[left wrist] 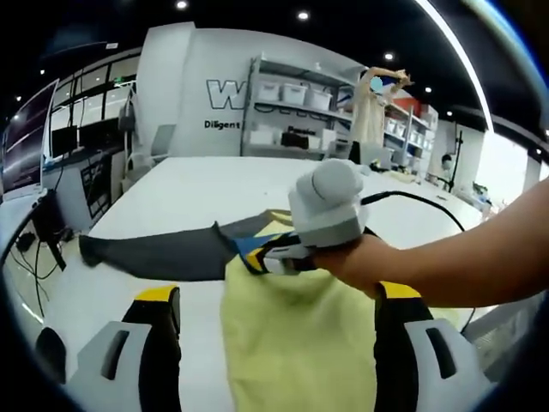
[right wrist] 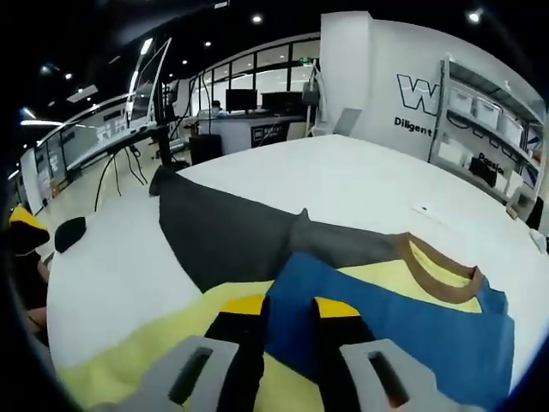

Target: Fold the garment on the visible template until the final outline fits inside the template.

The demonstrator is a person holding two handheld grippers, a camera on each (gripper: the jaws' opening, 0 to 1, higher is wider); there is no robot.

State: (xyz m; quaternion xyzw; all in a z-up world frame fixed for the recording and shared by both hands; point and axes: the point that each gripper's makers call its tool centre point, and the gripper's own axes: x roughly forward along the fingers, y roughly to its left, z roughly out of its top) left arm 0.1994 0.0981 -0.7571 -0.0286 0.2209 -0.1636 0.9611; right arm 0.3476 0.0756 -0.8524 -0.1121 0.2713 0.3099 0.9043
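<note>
The garment lies on the white table (left wrist: 197,193): a yellow body (left wrist: 296,343), a blue panel (right wrist: 403,322), a dark grey sleeve (left wrist: 154,253) stretched out to the left, and a brown collar (right wrist: 437,275). My left gripper (left wrist: 279,330) is open, its jaws wide apart either side of the yellow cloth. A hand holds my right gripper (left wrist: 262,257) just beyond it, at the garment's blue edge. In the right gripper view, the right gripper (right wrist: 292,330) is shut on a fold of the blue panel, with the grey sleeve (right wrist: 223,232) running away behind it.
Shelves with white bins (left wrist: 292,94) stand against the back wall, and a person (left wrist: 373,103) is near them. Desks with monitors (right wrist: 249,103) line the far side. A black cable (left wrist: 420,202) crosses the table on the right. The table edge (left wrist: 51,283) is close on the left.
</note>
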